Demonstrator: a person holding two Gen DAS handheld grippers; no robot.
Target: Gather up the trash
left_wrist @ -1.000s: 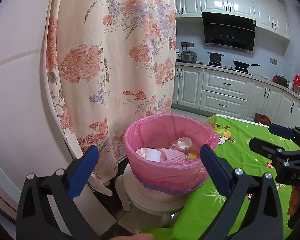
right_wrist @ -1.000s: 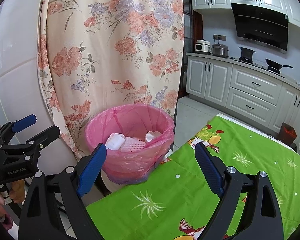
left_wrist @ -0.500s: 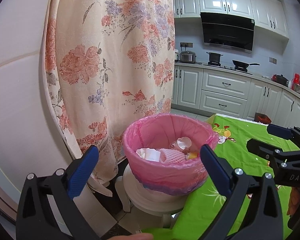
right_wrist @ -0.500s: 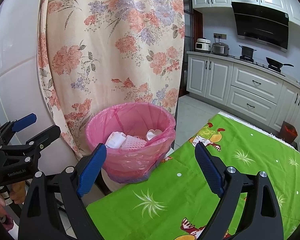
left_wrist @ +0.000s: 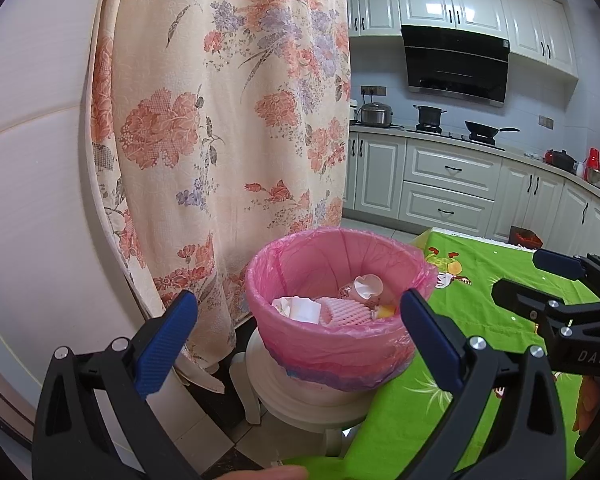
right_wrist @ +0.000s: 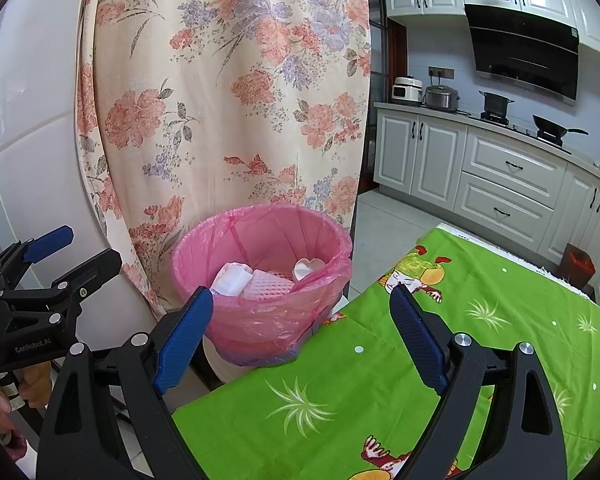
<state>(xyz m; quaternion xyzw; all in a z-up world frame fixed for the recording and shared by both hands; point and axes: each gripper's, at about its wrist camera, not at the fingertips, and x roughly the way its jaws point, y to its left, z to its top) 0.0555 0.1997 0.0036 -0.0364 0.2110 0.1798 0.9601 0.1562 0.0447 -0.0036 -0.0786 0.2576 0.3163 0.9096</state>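
Trash, white and pink scraps (left_wrist: 332, 306), lies in the pink-lined bin (right_wrist: 260, 320) off the green tabletop's (right_wrist: 380, 400) corner; left claw (left_wrist: 296, 336) and right claw (right_wrist: 300, 336) gape empty: judge no litter remaining, so scan before retreating

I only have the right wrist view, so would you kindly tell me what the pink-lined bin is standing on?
Observer: In the left wrist view, the bin rests on a white round stool beside the green tablecloth.
Operator: Thank you. Is any trash inside hidden from me?
Observer: Yes, a small yellow piece lies next to the pink foam net, near the cup.
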